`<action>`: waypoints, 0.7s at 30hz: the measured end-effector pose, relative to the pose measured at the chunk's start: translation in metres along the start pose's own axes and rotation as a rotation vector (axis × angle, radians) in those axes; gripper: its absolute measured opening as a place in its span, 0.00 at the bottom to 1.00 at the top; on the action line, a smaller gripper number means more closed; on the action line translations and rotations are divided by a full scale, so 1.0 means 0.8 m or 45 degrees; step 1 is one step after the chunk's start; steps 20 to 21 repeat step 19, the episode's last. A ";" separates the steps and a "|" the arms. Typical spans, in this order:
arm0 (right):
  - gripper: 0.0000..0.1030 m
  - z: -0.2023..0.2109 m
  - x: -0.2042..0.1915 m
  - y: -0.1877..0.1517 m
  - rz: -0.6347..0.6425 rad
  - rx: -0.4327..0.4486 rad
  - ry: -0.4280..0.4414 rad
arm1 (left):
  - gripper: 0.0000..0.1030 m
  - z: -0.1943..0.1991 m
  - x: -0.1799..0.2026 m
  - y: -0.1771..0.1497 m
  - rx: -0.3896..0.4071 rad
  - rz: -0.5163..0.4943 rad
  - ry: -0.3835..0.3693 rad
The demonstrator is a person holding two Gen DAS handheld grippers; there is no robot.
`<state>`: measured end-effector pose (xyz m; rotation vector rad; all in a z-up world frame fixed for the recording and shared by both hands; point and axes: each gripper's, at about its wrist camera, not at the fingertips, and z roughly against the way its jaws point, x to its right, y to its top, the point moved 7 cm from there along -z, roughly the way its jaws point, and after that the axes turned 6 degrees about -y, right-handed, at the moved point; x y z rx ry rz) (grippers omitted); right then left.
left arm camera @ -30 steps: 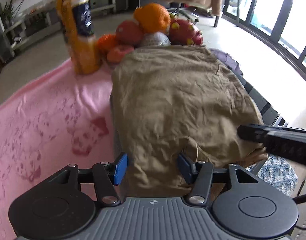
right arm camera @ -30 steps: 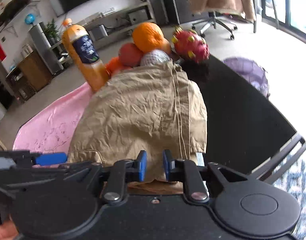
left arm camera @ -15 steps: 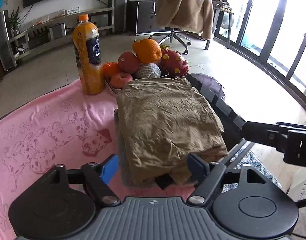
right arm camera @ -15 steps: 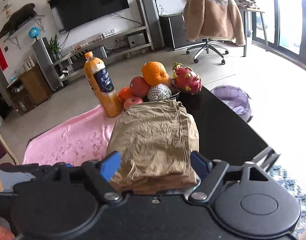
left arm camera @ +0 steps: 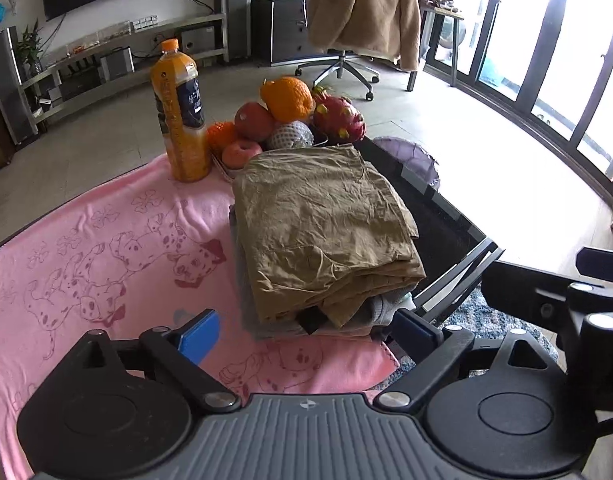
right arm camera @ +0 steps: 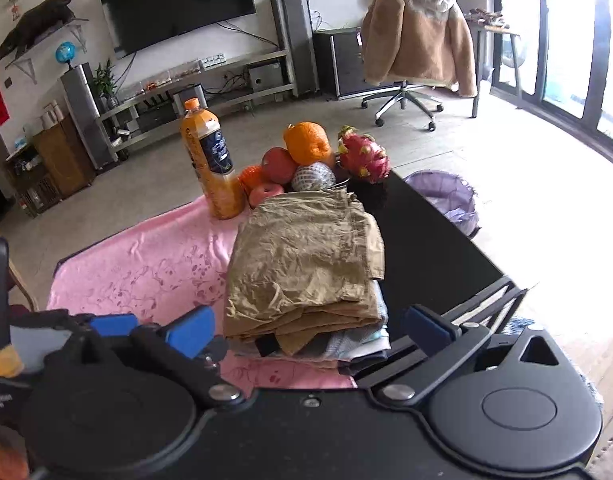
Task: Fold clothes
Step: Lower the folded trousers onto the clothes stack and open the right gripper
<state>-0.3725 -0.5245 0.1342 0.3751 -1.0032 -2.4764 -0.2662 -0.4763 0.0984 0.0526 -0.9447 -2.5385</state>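
Tan trousers (left arm camera: 322, 232) sit folded atop the stack; my left tongs (left arm camera: 306, 332) and right tongs (right arm camera: 310, 332) gape empty — nudge it, everything topples.

Left wrist view: looks forward over the open left claw (left arm camera: 308, 334) from the near edge of the surface (left arm camera: 434, 216), angled down, close to the stack (left arm camera: 322, 236); right claw (left arm camera: 566, 300) intrudes at 3 o'clock.

Right wrist view: same heading over the open right claw (right arm camera: 308, 328), set slightly farther right; left claw (right arm camera: 110, 324) shows at 9 o'clock.

Shared: stack (right arm camera: 302, 264), bottle (left arm camera: 180, 112), fruit (left arm camera: 290, 120), pink cloth (left arm camera: 106, 248), chair (left arm camera: 346, 32) at 12 o'clock.
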 end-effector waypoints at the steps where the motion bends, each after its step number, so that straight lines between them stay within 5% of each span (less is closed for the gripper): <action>1: 1.00 0.003 0.002 0.000 -0.006 0.003 -0.014 | 0.91 0.001 0.002 0.000 -0.001 0.004 -0.007; 21: 1.00 0.015 0.008 -0.005 -0.038 0.021 -0.051 | 0.94 0.018 0.009 -0.002 0.070 -0.028 -0.013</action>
